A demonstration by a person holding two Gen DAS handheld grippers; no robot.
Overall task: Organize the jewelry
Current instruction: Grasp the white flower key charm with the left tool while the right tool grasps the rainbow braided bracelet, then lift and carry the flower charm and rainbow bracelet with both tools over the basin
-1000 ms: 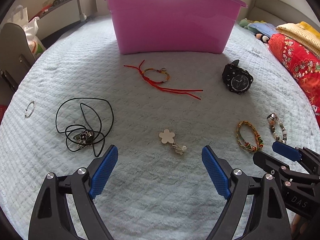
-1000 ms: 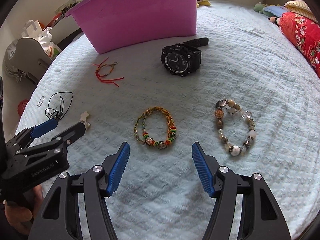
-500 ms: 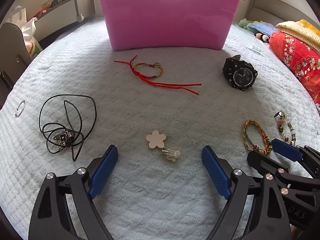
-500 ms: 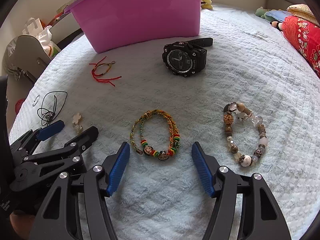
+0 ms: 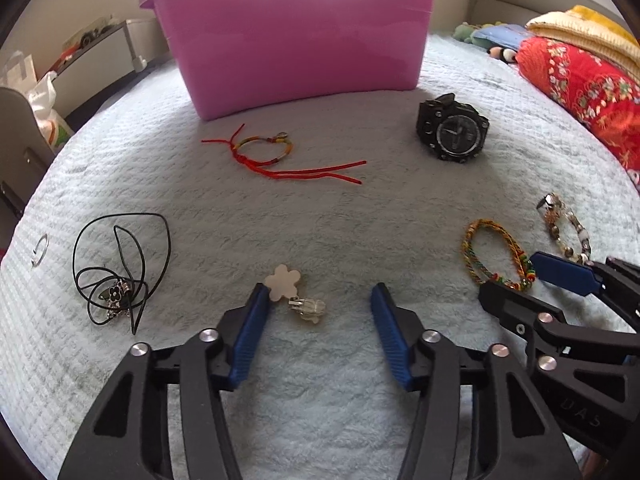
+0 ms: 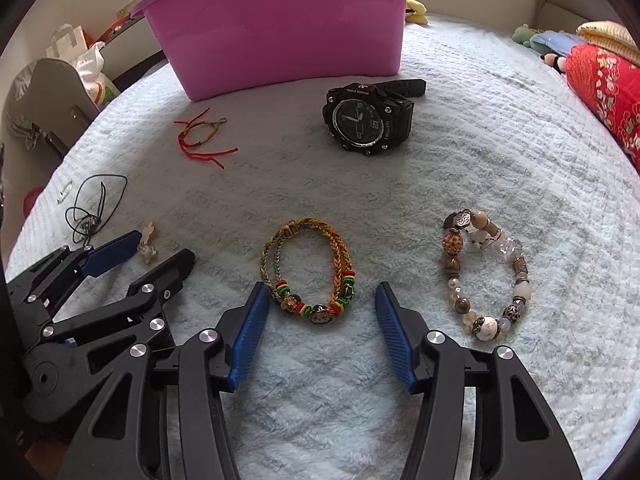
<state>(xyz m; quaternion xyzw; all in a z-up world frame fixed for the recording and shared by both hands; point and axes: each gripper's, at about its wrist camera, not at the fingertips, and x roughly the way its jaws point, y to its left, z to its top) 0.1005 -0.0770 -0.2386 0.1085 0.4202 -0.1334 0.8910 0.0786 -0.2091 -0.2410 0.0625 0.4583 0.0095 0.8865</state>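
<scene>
Both grippers are low over the pale blue blanket (image 5: 320,220). The left gripper (image 5: 318,304) gapes wide around the flower earring (image 5: 284,282), one pad right against the flower, nothing pinched. The right gripper (image 6: 318,304) gapes wide around the braided bracelet (image 6: 308,276), gripping nothing. The pink tub (image 6: 280,24) stands at the blanket's far edge.

The pink tub (image 5: 296,28) hides its inside; beside the tub, the watch (image 5: 452,132) strap is partly hidden.
</scene>
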